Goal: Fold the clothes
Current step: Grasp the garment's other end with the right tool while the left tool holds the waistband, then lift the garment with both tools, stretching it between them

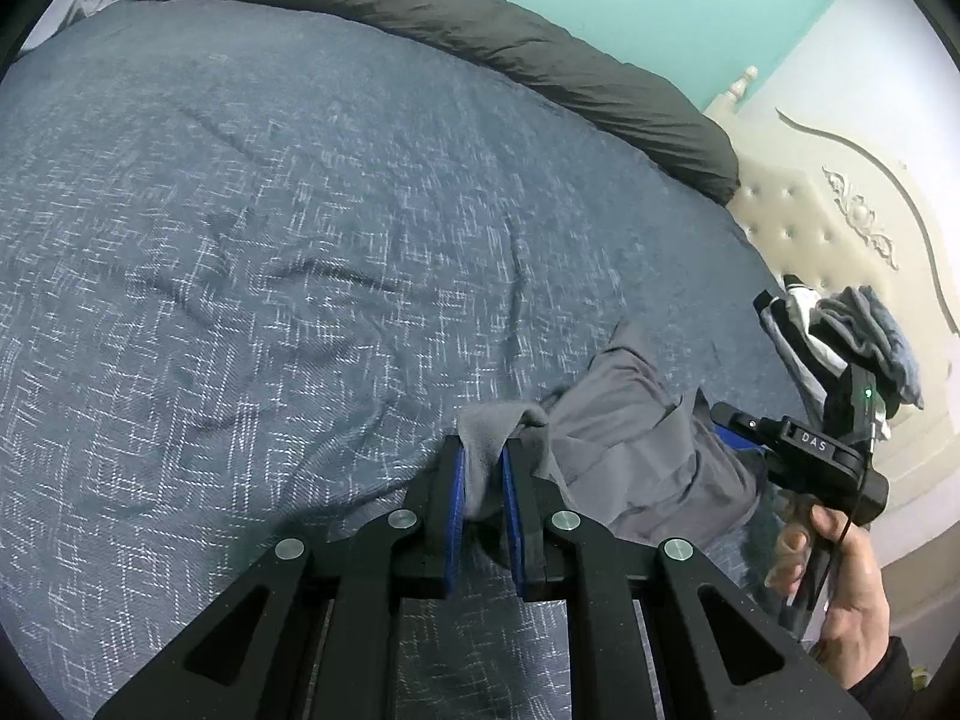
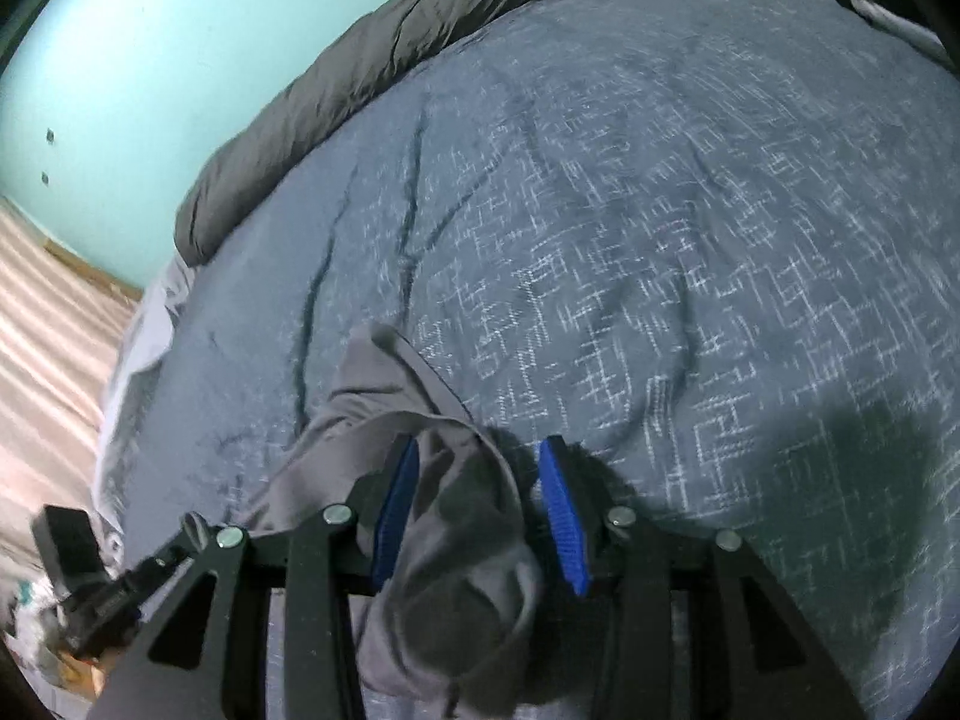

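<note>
Pinching a corner of the one grey garment [image 1: 630, 450] between its two blue pads [image 1: 457, 492], the left gripper [image 1: 483, 480] holds it just above the blue patterned bedcover [image 1: 270, 240]. Only the left wrist view shows the cream headboard [image 1: 840, 228], a pile of clothes [image 1: 852, 336], a hand [image 1: 840, 576] and the letters "DAS" on the other tool. In the right wrist view the right gripper [image 2: 480, 504] stands spread, the grey cloth lying loosely between its fingers, and only there the striped floor [image 2: 54, 324] appears.
</note>
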`<act>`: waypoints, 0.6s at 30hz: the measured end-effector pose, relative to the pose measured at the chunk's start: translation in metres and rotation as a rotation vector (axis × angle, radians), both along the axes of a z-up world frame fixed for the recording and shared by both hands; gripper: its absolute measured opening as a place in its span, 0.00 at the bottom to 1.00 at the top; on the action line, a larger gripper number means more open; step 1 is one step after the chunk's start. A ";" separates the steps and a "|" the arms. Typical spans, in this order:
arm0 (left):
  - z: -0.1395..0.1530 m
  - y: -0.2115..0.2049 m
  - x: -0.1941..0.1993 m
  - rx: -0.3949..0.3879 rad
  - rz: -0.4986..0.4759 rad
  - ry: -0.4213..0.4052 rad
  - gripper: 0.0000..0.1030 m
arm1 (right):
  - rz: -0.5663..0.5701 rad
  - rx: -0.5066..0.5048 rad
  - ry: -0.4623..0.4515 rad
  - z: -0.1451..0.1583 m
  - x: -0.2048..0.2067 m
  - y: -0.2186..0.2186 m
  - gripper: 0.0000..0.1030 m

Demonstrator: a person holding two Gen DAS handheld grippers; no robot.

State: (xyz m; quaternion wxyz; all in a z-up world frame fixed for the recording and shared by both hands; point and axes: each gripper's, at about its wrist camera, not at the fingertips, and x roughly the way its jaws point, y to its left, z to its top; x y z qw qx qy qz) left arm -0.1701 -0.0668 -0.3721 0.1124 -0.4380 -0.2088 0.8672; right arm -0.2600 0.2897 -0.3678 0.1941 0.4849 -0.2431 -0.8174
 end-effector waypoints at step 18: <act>0.006 -0.003 0.003 -0.010 0.014 0.020 0.12 | 0.102 -0.060 0.115 0.021 0.010 -0.006 0.03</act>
